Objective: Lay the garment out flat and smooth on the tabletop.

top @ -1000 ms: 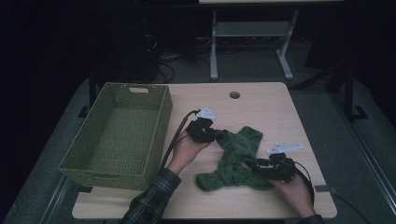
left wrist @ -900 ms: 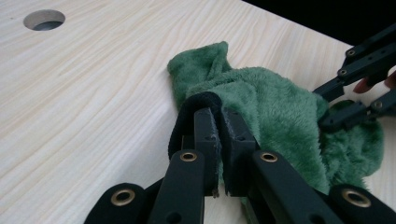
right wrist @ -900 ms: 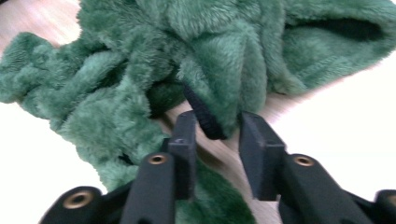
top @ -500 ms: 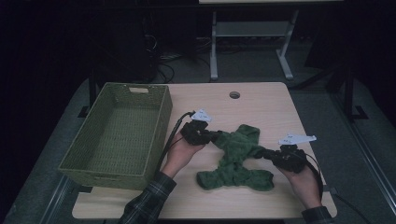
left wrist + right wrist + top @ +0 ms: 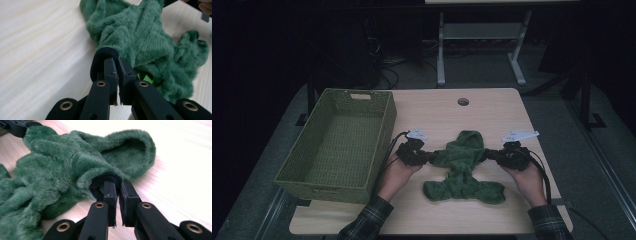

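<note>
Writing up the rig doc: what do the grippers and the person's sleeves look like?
Both the left gripper and right gripper are matte black with brass-ringed rivets on the jaw links. Each carries a pale three-cornered plate on top and trails a black cable. The sleeves are dark plaid.

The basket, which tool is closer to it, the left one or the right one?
Left. The left tool sits just beside the green basket, clamped on a dark cuff of the fuzzy green garment. The right tool grips the other cuff, across the garment.
</note>
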Demonstrator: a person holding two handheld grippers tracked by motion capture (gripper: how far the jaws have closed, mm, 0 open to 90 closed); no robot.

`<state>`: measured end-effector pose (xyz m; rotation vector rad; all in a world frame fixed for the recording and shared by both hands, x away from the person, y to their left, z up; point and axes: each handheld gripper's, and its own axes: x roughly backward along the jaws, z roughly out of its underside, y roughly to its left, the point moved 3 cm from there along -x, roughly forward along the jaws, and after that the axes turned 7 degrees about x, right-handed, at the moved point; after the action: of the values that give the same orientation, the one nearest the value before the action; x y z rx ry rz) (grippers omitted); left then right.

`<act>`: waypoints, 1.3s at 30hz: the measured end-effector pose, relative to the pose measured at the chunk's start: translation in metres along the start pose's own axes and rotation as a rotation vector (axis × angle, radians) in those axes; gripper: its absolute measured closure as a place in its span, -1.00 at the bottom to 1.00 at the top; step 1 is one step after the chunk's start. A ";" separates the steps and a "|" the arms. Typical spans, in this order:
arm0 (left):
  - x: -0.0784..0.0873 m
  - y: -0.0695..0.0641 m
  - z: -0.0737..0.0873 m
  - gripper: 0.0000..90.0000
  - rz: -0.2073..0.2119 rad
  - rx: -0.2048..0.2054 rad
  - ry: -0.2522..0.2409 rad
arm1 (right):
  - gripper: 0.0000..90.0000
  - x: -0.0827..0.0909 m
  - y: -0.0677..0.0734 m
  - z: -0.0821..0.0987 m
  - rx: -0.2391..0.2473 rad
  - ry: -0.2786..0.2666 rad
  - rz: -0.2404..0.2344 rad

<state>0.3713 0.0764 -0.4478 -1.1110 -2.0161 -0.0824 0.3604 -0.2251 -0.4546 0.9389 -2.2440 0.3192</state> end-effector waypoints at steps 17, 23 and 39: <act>0.002 0.004 0.006 0.47 -0.059 0.004 0.005 | 0.47 -0.003 0.003 0.002 0.012 0.042 -0.001; 0.007 0.001 -0.014 0.40 -0.064 -0.022 -0.031 | 0.40 0.012 0.000 -0.010 0.006 -0.017 0.019; -0.052 0.021 -0.065 0.22 -0.044 -0.064 -0.018 | 0.41 -0.025 -0.039 -0.024 -0.093 -0.010 -0.002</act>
<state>0.4412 0.0273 -0.4461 -1.1108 -2.0671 -0.1605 0.4125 -0.2279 -0.4548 0.8956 -2.2471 0.2083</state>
